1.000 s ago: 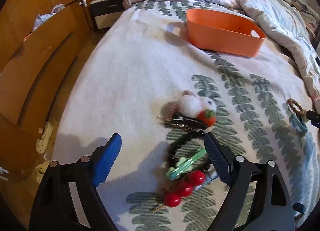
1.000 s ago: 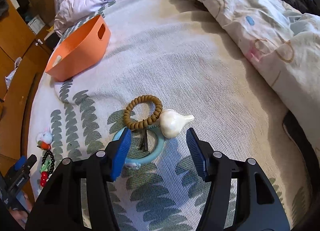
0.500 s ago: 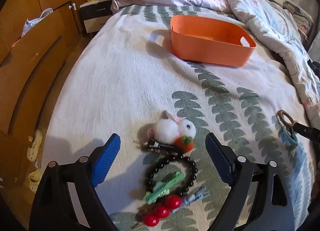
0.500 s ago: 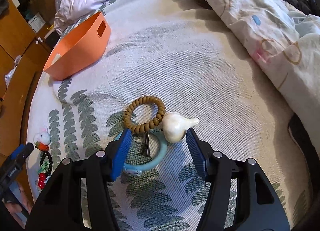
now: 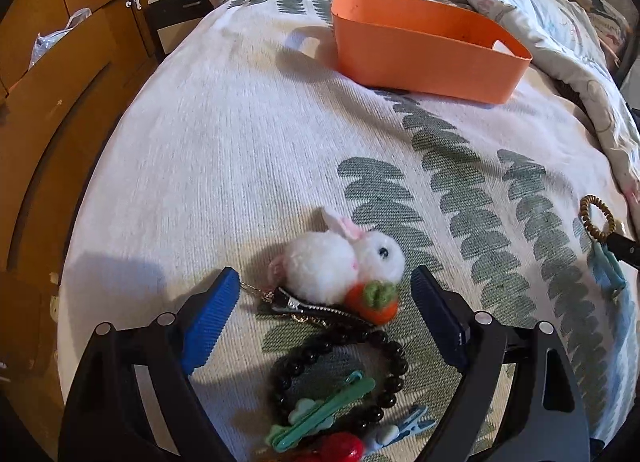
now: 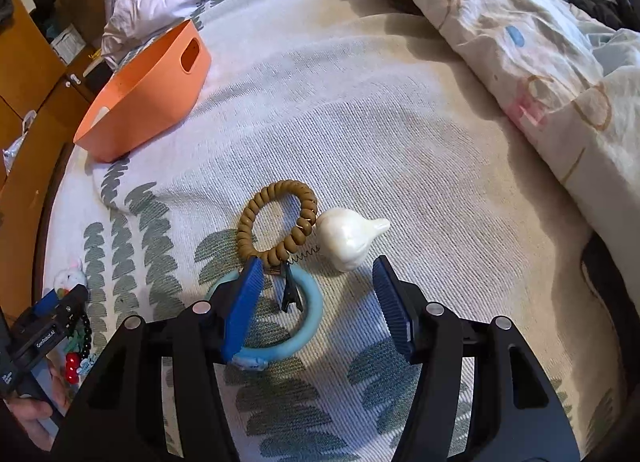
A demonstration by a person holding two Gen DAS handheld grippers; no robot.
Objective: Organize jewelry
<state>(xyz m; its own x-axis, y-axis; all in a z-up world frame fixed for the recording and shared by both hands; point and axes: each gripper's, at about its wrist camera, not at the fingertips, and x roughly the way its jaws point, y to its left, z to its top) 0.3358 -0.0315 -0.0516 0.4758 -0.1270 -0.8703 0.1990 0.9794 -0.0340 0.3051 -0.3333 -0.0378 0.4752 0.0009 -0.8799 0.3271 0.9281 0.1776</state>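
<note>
In the left wrist view my left gripper (image 5: 325, 290) is open over a pile on the bed: a white bunny clip with an orange carrot (image 5: 344, 262) lies between the fingertips, with a black bead bracelet (image 5: 340, 374), a green clip (image 5: 320, 414) and red beads (image 5: 340, 450) nearer the camera. In the right wrist view my right gripper (image 6: 318, 276) is open above a blue ring (image 6: 304, 318), a small dark clip (image 6: 289, 294), a brown coil hair tie (image 6: 276, 222) and a white shell-like piece (image 6: 348, 236). The orange basket (image 5: 424, 58) stands further up the bed.
The bedspread (image 5: 240, 150) is white with green leaf print. A crumpled duvet (image 6: 520, 42) lies along the right side. Wooden cabinets (image 5: 52, 62) and a nightstand (image 5: 180, 10) stand left of the bed. The basket also shows in the right wrist view (image 6: 148, 102).
My left gripper has moved forward over the pile, so the bunny clip now lies between its fingertips. The right gripper has crept slightly forward and stays open.
</note>
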